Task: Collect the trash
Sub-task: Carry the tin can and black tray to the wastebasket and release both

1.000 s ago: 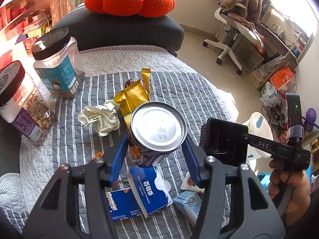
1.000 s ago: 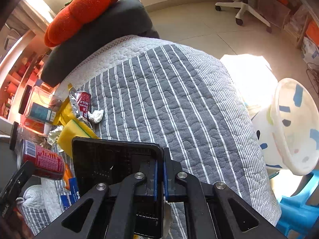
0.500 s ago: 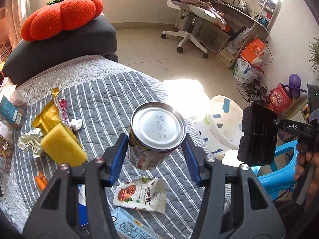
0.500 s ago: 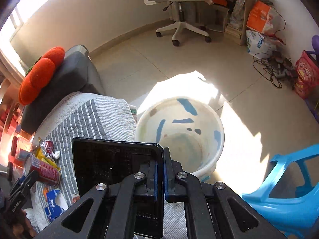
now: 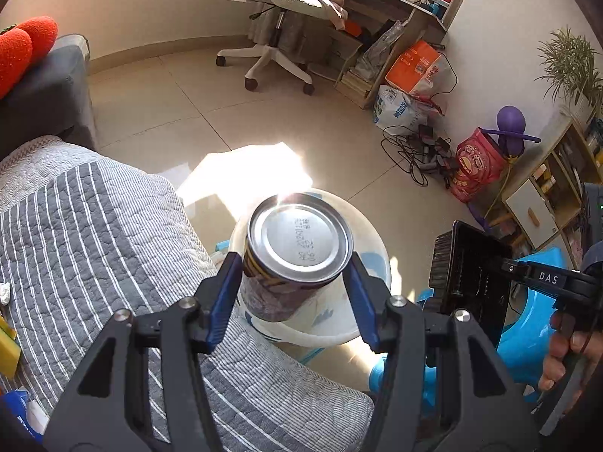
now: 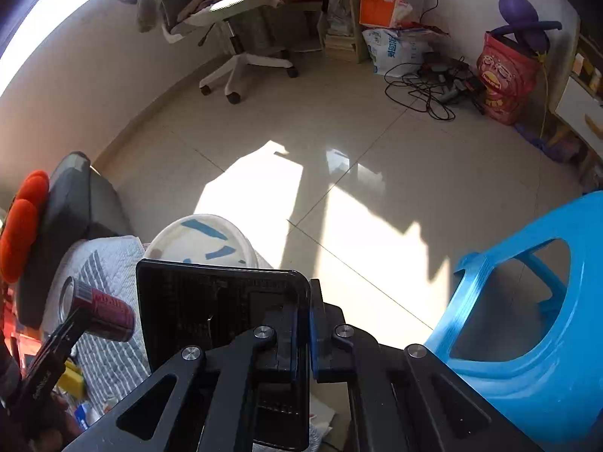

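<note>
Gripping a can (image 5: 297, 260) by its sides, the left gripper (image 5: 294, 286) has both blue pads (image 5: 226, 297) pressed against the can wall, silver end facing the camera. Can sits directly over the white bucket (image 5: 328, 335), which stands on the floor at the edge of the striped blanket (image 5: 94, 233). Right gripper (image 6: 309, 324) shows jaws pressed together on the edge of a black tray (image 6: 222, 324), the tray lying toward 9 o'clock of the jaws. In the right wrist view the bucket is at 11 o'clock beyond the tray; a blue stool (image 6: 527, 324) is at 3 o'clock. An office chair (image 5: 279, 30) stands at 12 o'clock in the left wrist view
</note>
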`<state>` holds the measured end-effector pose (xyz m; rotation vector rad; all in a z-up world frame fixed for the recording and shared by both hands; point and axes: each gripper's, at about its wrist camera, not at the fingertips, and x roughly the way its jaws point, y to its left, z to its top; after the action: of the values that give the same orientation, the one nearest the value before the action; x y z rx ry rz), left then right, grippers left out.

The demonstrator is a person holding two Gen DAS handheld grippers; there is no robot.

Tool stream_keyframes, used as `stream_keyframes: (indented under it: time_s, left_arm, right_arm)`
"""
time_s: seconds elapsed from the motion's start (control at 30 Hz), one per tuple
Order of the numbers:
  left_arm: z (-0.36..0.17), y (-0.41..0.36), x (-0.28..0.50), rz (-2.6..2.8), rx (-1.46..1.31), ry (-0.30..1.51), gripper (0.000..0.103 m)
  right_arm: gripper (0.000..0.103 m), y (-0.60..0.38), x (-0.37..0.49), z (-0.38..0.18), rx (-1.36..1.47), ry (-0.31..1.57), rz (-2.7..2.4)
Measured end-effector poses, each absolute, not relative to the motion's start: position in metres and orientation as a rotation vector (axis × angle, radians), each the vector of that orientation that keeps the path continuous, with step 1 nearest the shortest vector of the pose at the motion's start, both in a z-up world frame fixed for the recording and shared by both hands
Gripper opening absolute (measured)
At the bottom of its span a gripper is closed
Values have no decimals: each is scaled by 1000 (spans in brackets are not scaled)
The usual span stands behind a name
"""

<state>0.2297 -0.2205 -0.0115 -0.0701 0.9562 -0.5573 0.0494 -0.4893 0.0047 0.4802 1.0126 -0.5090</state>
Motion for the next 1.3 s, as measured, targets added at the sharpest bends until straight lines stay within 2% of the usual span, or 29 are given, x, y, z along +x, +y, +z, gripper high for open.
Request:
stream_keyframes:
  time_s: [0.27, 0.33, 0.4, 0.5, 0.83, 1.3]
  left_arm:
    - [-21, -230, 234, -548, -7, 955, 59]
    - [-16, -225, 229, -530, 16, 943, 74]
    - [-11, -217, 224, -507, 46, 935, 83]
    - [-7, -194, 218, -480, 64, 940, 85]
    - [5, -102, 184, -350, 108, 958, 99]
    - [-6, -8, 149, -231, 63, 995, 101]
  right_arm:
    - [5, -495, 51, 3, 486, 1015, -541]
    - [5, -494, 52, 2, 483, 1016, -543]
    - [5, -490, 56, 2, 478, 1016, -543]
    - [5, -484, 63, 2, 463, 1016, -543]
    - [5, -459, 93, -3, 438, 1021, -546]
    - [10, -434, 131, -25, 452, 1036, -544]
